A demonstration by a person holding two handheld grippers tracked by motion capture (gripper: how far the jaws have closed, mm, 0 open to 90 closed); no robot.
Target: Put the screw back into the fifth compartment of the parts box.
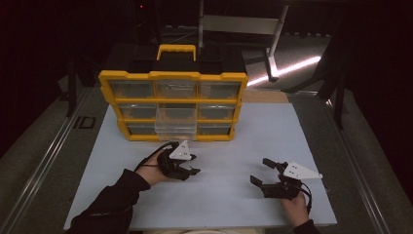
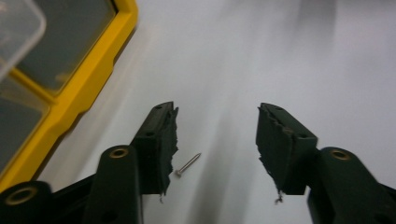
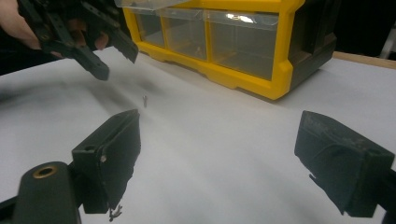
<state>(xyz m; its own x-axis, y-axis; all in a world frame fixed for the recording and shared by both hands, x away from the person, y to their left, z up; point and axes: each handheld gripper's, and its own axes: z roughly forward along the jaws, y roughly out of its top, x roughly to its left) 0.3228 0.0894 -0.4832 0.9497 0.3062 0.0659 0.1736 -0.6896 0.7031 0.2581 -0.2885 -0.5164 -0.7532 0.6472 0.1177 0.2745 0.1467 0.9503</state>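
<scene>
1. We see the counter [image 1: 272, 146] with a pale sheet on it, bare on the right side and along the near edge, so both hands have open room there.
2. The yellow drawer cabinet [image 1: 173, 75] blocks the far side; its middle clear drawer [image 1: 175, 127] juts out toward us.
3. Our left tool [image 1: 187, 163] hangs just before that drawer, jaws spread, nothing pinched.
4. Our right tool [image 1: 263, 171] sits well apart, jaws spread wide.
5. The small screw [image 2: 187, 164] lies on the sheet between the left jaws, just beside one.
</scene>
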